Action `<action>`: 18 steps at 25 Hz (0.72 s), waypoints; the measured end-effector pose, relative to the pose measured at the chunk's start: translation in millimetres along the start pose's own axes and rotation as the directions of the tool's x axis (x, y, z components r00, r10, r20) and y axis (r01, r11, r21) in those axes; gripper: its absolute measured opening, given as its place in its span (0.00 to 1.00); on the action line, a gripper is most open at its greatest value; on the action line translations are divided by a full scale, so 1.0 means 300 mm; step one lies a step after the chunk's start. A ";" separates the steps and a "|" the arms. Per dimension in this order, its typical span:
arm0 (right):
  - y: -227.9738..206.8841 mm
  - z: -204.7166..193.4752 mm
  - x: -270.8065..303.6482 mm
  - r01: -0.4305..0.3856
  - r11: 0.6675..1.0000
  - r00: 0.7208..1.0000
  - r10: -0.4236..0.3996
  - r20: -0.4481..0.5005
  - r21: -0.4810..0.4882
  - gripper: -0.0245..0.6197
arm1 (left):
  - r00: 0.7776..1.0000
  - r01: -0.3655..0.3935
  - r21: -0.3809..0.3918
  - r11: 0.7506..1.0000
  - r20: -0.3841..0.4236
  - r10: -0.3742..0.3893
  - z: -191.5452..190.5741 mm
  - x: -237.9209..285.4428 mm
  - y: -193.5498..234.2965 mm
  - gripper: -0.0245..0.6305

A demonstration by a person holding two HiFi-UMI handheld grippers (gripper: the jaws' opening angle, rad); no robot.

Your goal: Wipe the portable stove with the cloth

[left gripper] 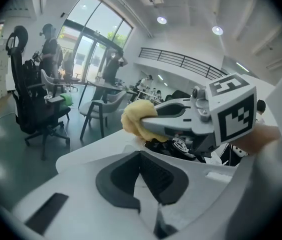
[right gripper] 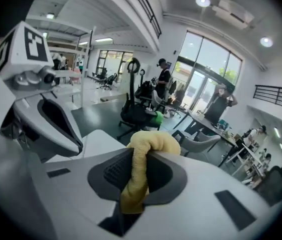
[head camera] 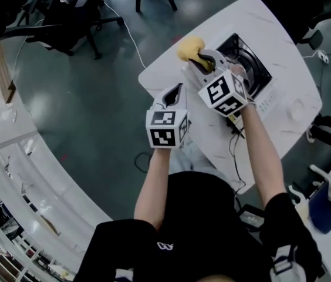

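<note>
**Subject item.** A soft yellow cloth, bunched into a wad, is held over the white desk. It sits at the end of the stove that faces the desk's left edge. Whether it is touching the stove cannot be determined.

**Work surface.** The portable stove, a pale body with a black round burner, stands near the middle of the desk, toward its far edge. A cable runs off the near edge.

**Right gripper**. The jaws are clamped on the cloth. A fold runs down between the dark pads and the bulk balloons out past the tips.

**Left gripper**. The jaws are drawn together with nothing between them. It is held over the desk's near-left corner, close beside the right gripper and apart from the stove.

**Handling assessment.**
- The cloth appears light, limp and compressible, so it should conform to the stove's edges and is unlikely to scratch.
- A grip through the middle of the wad, as here, looks sound. It leaves a padded bulge forward to meet the surface.
- A loose tail could catch on the burner supports.
- The stove looks rigid but fairly light and may slide under a firm stroke. The idle gripper could brace its near side.
</note>
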State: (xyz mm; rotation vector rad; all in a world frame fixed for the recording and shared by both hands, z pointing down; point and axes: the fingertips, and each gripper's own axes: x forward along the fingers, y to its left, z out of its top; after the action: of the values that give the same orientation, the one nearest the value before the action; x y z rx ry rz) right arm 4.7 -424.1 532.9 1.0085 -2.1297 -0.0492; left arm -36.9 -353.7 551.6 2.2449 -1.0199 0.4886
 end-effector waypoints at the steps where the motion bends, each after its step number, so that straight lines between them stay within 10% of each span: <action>1: 0.013 -0.024 0.023 -0.010 1.000 1.000 0.009 -0.025 -0.030 0.10 | 1.000 -0.002 0.003 1.000 -0.003 0.002 -0.002 0.007 -0.002 0.03; 18: -0.206 -0.241 0.023 0.160 0.987 0.954 -0.146 -0.262 0.031 0.10 | 0.998 0.004 0.090 0.996 -0.056 0.001 -0.024 0.084 -0.053 0.03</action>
State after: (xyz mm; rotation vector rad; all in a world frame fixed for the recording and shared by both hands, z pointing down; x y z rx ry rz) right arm 89.2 -451.6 567.7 1.1438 -1.8217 0.0605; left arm -9.3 -354.5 564.9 2.2973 -0.9853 0.6047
